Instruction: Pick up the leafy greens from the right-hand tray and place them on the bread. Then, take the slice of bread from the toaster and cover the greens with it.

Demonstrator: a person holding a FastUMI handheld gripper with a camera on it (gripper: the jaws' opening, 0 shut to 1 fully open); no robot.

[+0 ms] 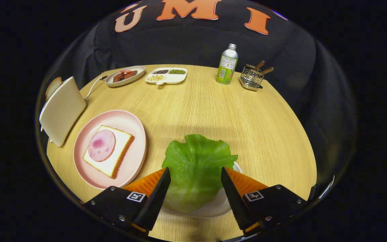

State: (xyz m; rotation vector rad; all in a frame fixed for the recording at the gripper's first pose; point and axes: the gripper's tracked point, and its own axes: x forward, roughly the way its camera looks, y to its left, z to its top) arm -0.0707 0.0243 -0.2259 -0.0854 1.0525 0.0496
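gripper [196, 174] jaws are spread wide, one finger on each side of the leafy greens [195, 168], no contact i can confirm, so nothing is held yet. the greens sit on the white tray [220, 205] right between the fingers, overhanging its far rim toward the table [213, 107]. main risks as i see them: the leaf is thin and floppy, so closing on the edges may just fold it or pinch a corner and it slips out on lift; closing too low could catch the tray rim and drag the tray along. carrying left, a dangling leaf could brush the pink plate [131, 161] rim or land off-centre on the bread [119, 153], which already has a ham slice [101, 145] on it. toaster [61, 111] sits just beyond the plate with the second bread slice [53, 87] poking out behind it. the leaf looks like a single bright green, ruffled, glossy piece, probably a fake one.
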